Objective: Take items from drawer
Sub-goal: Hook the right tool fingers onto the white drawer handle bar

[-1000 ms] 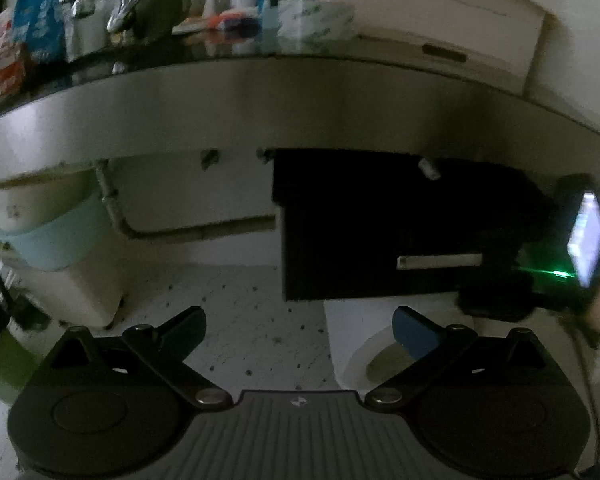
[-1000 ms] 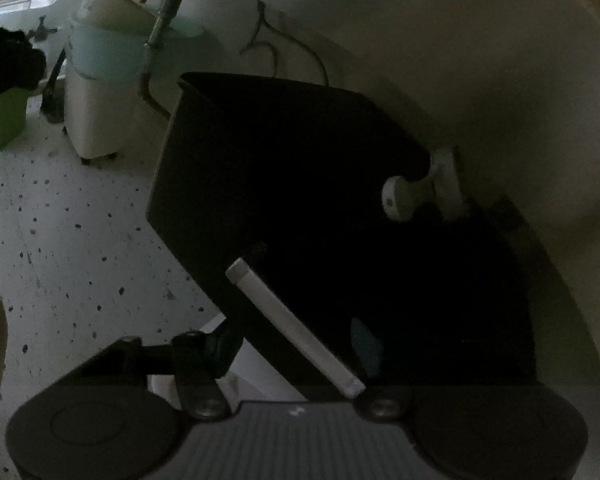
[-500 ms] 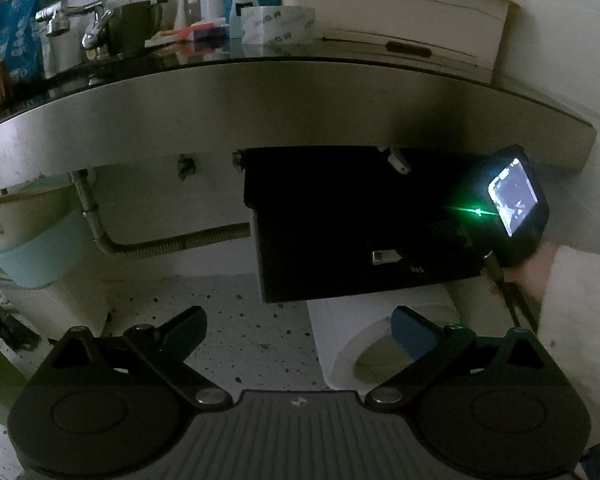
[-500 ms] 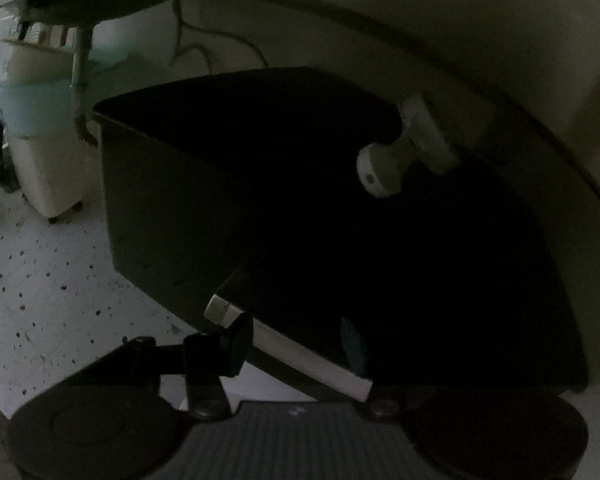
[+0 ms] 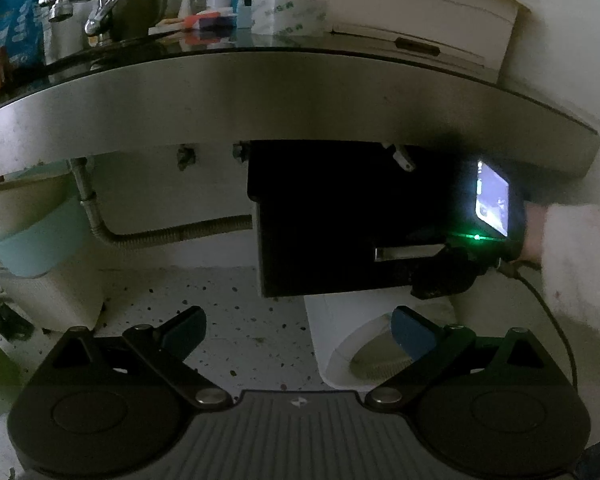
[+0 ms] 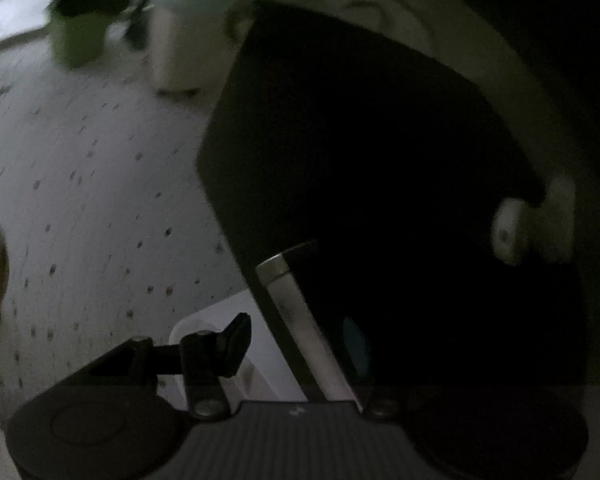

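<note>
A black drawer [image 5: 332, 220] hangs under the steel counter edge, and its inside is hidden. Its silver bar handle [image 5: 408, 252] lies at the lower right of the front. In the right wrist view the handle [image 6: 300, 320] runs between the fingers of my right gripper [image 6: 296, 328]. The jaws are closing around it. The left finger [image 6: 236, 340] stands apart from the bar, while the blue right pad [image 6: 356, 344] sits close beside it in the dark. My left gripper [image 5: 296, 320] hovers open and empty in front of the drawer, above the floor.
The counter [image 5: 284, 92] carries a faucet [image 5: 80, 8], bottles and a tape roll [image 5: 288, 16]. A flexible pipe [image 5: 172, 236] and a teal basin [image 5: 32, 244] are at the left. A white bin [image 5: 364, 344] stands below the drawer. A sleeved hand [image 5: 572, 256] holds the right gripper. A white peg [image 6: 512, 228] sticks out by the drawer top.
The right gripper has rolled and sunk closer to the handle, and its fingers have narrowed around the bar. The left gripper has hardly moved.
</note>
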Motion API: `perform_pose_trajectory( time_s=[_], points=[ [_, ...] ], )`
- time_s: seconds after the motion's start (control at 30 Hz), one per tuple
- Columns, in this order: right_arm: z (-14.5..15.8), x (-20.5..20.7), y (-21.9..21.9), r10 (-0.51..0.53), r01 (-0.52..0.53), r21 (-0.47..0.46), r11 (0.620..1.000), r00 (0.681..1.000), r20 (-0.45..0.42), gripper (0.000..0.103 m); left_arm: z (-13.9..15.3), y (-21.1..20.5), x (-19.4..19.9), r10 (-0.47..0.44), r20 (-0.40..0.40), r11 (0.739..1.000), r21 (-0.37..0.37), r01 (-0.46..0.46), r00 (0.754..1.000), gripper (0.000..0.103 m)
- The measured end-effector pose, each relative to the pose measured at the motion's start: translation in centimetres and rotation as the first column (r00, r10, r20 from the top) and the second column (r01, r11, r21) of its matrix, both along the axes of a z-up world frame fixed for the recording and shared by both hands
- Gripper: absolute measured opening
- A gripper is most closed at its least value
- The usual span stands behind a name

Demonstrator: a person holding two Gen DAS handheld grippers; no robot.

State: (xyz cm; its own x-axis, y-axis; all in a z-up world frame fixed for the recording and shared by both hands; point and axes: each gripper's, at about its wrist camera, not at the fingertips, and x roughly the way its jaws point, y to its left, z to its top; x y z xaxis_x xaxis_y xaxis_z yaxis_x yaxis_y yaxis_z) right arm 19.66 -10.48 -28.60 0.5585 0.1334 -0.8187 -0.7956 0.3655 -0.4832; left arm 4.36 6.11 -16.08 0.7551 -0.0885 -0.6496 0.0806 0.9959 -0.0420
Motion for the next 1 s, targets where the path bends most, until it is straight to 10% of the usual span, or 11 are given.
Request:
perform_pose_trajectory(
  time_s=[0.47, 1.0],
  points=[
    [-2.6, 0.5, 2.2, 0.267, -0.253, -0.247, 0.935, 0.963, 0.024, 0.046, -0.6, 0.1, 0.7, -0.002, -0.032, 1.000, -0.030, 0.001, 0.999, 0.100],
    [-3.2, 1.2, 2.5, 0.190, -0.179, -0.206, 0.962, 0.981, 0.037, 0.047, -0.8, -0.5, 0.9, -0.012, -0.084, 0.998, -0.063, 0.006, 0.996, 0.100]
  ],
)
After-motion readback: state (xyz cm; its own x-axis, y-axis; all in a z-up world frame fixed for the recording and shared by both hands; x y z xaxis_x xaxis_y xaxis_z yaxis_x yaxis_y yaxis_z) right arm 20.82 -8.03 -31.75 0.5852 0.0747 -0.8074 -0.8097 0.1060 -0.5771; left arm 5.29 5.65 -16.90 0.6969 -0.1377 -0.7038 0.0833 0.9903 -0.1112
